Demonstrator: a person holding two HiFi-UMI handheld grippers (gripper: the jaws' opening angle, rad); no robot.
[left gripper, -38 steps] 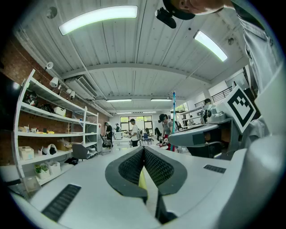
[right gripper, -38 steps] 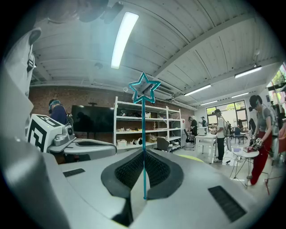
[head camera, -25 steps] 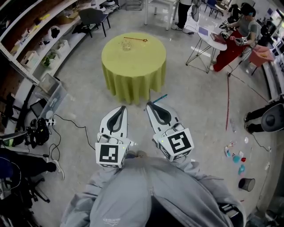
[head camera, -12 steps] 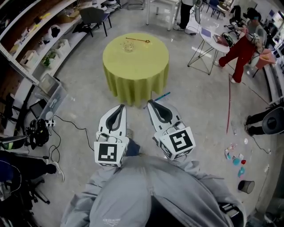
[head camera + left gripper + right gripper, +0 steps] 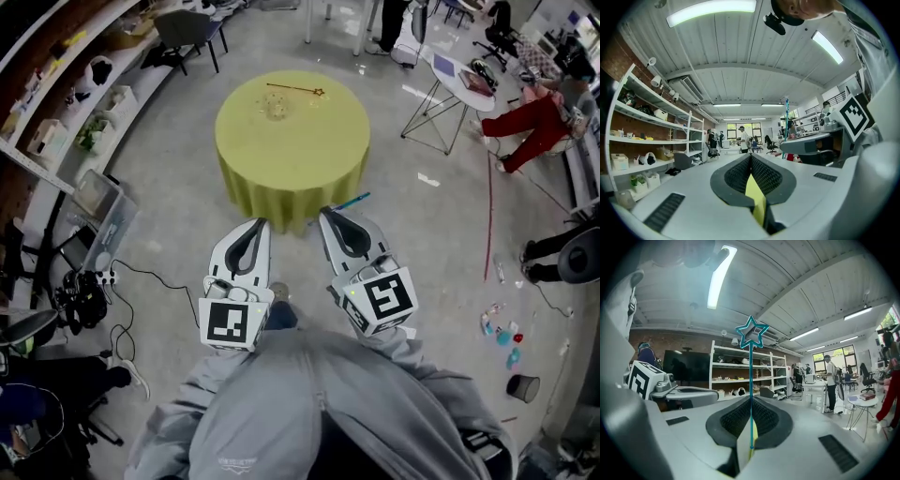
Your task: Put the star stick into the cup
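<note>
The right gripper (image 5: 324, 215) was clenched on the teal star stick (image 5: 751, 376). The shaft ran up between the closed jaws and the outlined star end stood clear above the tips. In the head view the stick projected from the jaws forward and to the right, over the floor. The left gripper (image 5: 260, 225) was closed with its jaws together and nothing between them. Both grippers were held side by side in front of the person, near the front edge of the round table (image 5: 281, 164), which was covered in a yellow-green cloth. The cup (image 5: 275, 106), a clear glass, stood toward the far side of the tabletop. A second star stick (image 5: 292, 89), dark with a gold star, lay on the cloth just behind the cup.
</note>
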